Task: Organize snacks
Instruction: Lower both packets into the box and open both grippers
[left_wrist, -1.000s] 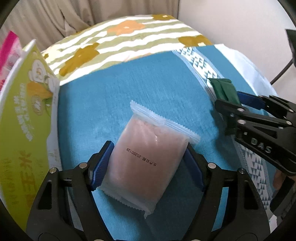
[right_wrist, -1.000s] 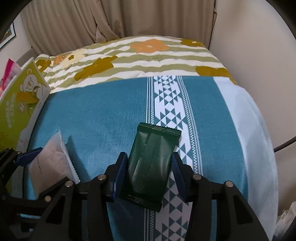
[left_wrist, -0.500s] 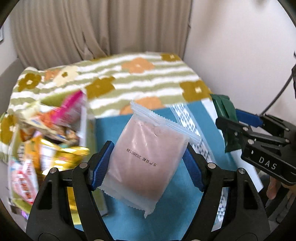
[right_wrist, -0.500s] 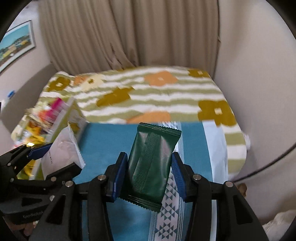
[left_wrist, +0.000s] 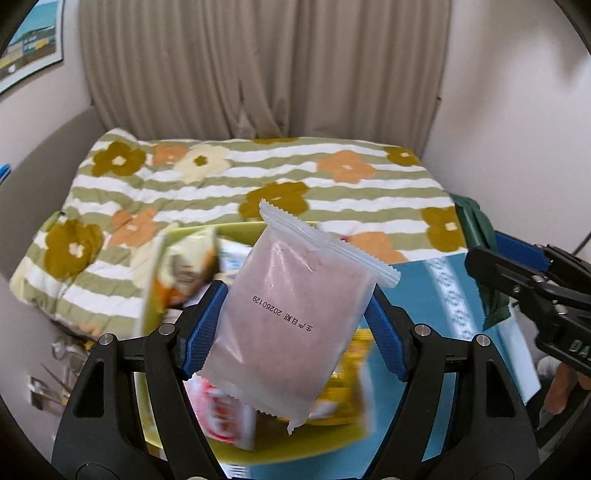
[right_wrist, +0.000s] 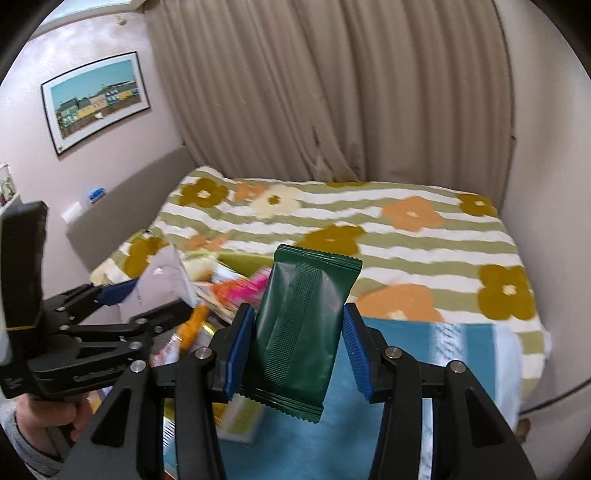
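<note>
My left gripper (left_wrist: 295, 325) is shut on a pale pink snack packet (left_wrist: 291, 314) with a printed date, held in the air above a green box (left_wrist: 258, 443) full of colourful snack bags. My right gripper (right_wrist: 295, 339) is shut on a dark green snack packet (right_wrist: 299, 332), held up above the blue cloth (right_wrist: 388, 424), just right of the box (right_wrist: 240, 421). In the left wrist view the right gripper (left_wrist: 524, 280) and its green packet (left_wrist: 480, 236) show at the right edge. In the right wrist view the left gripper (right_wrist: 122, 306) with the pale packet (right_wrist: 166, 277) shows at the left.
A bed with a flowered, striped blanket (left_wrist: 221, 184) lies behind. A blue cloth with a white patterned band (left_wrist: 450, 295) covers the near part. Beige curtains (right_wrist: 332, 92) hang at the back, walls close in on the right, and a framed picture (right_wrist: 96, 99) hangs on the left wall.
Both grippers have lifted their packets off the blue cloth and swung up and left. The snack box has come into view beneath the left gripper.
</note>
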